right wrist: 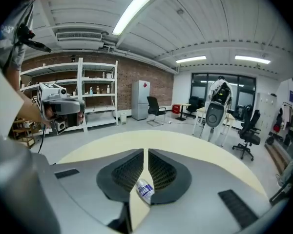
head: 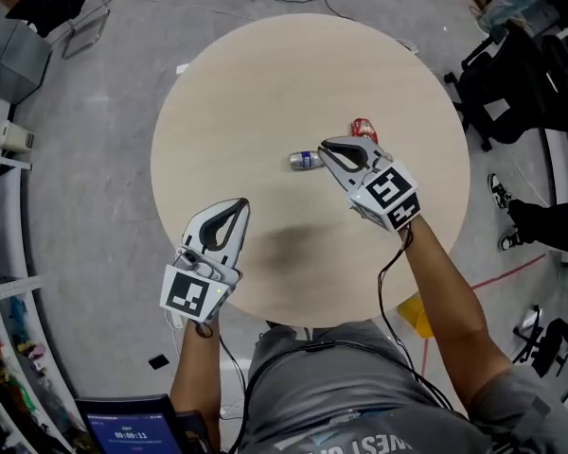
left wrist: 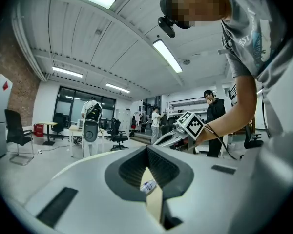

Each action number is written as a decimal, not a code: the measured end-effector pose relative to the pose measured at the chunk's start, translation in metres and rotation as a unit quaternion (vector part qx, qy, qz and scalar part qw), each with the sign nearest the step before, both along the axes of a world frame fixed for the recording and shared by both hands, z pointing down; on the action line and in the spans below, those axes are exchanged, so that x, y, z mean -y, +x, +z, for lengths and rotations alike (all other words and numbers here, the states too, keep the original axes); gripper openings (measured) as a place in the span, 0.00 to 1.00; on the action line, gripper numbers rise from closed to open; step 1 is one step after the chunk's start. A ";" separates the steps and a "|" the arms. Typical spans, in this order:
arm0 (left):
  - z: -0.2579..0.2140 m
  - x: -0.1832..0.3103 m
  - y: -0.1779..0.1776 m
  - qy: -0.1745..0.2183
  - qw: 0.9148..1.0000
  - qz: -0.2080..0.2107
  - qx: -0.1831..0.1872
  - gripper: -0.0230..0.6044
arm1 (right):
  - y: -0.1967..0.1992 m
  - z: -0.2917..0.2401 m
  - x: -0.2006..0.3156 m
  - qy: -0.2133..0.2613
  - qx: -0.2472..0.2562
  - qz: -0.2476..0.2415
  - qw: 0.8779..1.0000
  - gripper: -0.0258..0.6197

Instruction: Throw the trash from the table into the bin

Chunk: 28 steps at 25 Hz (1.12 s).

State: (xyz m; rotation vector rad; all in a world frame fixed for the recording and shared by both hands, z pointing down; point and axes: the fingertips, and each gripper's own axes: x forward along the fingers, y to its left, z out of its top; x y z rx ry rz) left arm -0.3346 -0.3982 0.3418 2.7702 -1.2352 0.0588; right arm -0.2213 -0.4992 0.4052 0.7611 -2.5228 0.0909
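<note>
The task is barely starting: the plastic bottle (head: 306,160) and red can (head: 363,128) are lying on the worktop (head: 265,93) while the left hand-held gripper (head: 240,202) and right hand-held gripper (head: 326,146) are hovering, jaws pressed together, empty.

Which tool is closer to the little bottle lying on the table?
Right. The right tool is close beside the bottle, at its right end; the left tool is back toward the table's near edge.

A white metal shelving rack (right wrist: 97,95) stands against a red brick wall (right wrist: 124,82); right of the rack stand a tall white refrigerator (right wrist: 140,100) and a black office chair (right wrist: 155,110).
</note>
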 end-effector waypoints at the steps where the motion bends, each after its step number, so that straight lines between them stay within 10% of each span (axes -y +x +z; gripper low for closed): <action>1: 0.005 0.003 -0.001 -0.005 1.000 -0.003 -0.002 0.11 | -0.005 0.014 0.004 -0.010 -0.007 -0.010 1.000 0.06; 11: 0.059 0.018 -0.018 -0.055 0.998 -0.015 -0.001 0.11 | -0.043 0.158 0.022 -0.082 -0.120 -0.119 0.982 0.44; 18: 0.078 0.017 -0.019 -0.074 0.997 -0.015 -0.002 0.11 | -0.040 0.202 0.025 -0.076 -0.206 -0.152 0.964 0.45; 28: 0.055 -0.001 -0.032 -0.055 0.998 -0.018 0.004 0.11 | -0.051 0.163 0.007 -0.079 -0.171 -0.104 0.977 0.38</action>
